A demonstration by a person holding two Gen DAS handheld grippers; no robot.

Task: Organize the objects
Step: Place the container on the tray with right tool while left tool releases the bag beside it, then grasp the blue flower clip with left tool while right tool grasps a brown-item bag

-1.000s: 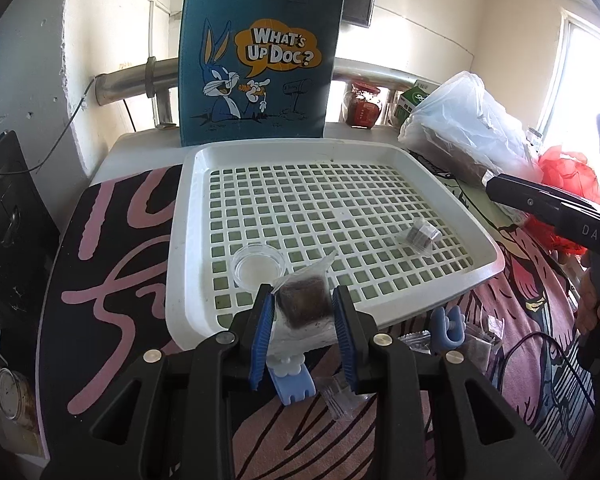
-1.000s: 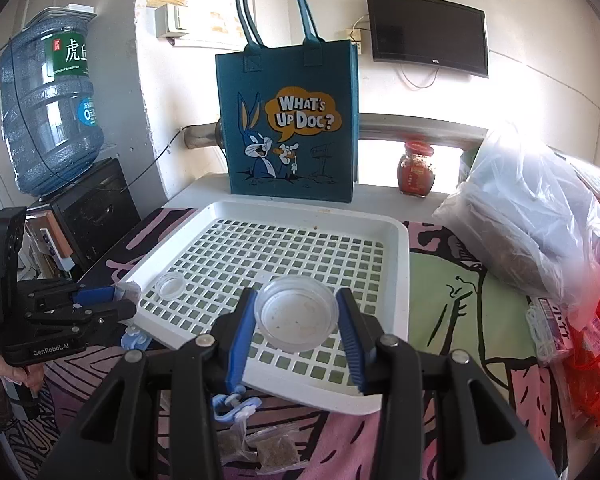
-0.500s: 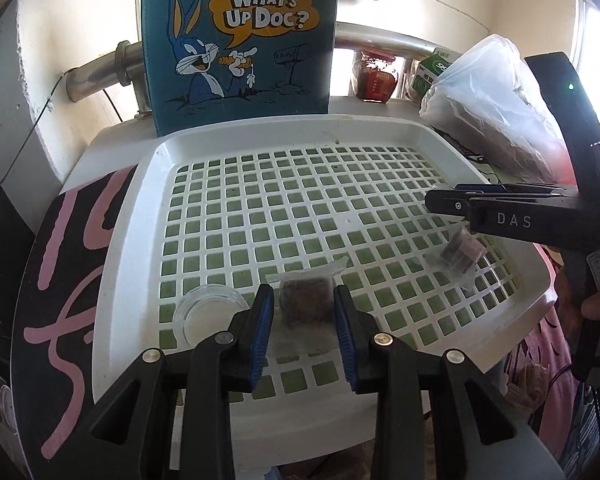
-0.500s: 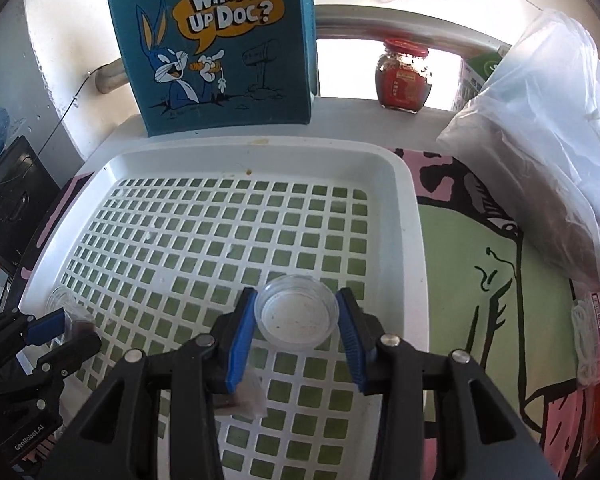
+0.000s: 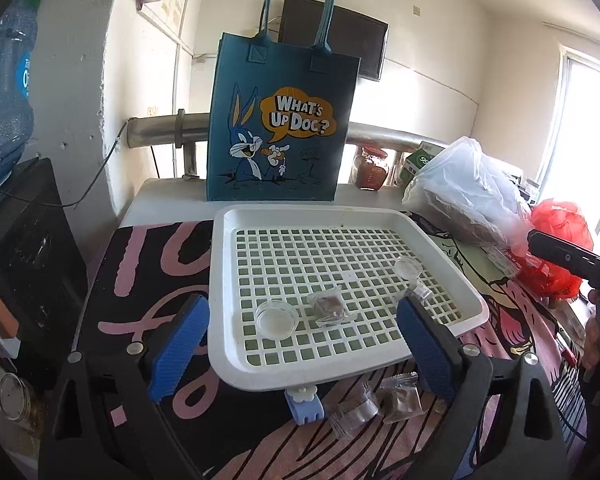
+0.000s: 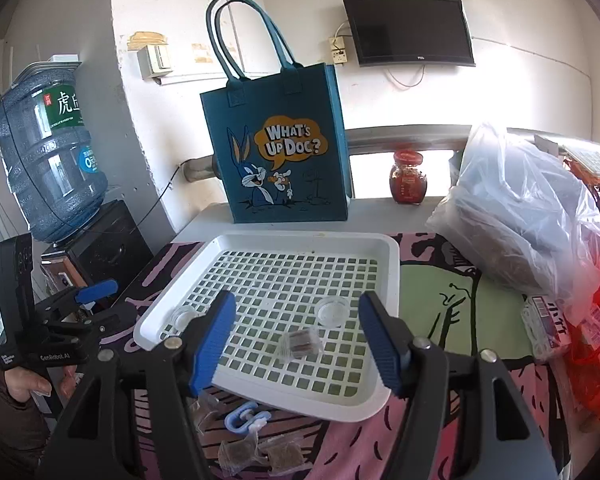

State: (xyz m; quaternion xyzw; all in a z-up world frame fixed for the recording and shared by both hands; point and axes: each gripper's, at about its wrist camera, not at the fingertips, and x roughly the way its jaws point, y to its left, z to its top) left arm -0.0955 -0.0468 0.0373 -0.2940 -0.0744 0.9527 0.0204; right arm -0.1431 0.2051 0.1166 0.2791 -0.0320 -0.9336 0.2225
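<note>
Tray holds two dishes and two packets. Packets and clips remain outside. Left gripper and right gripper are opening, empty.

A glossy white plastic tray sits on printed cloth; the tote looks matt felt.

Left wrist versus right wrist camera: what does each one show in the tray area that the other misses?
Only the left wrist view shows a second packet at the tray's right side and the green carton. Only the right wrist view shows the left gripper from outside, its jaws opening and empty. Both show the white tray, two clear dishes and a brown packet lying in it.
</note>
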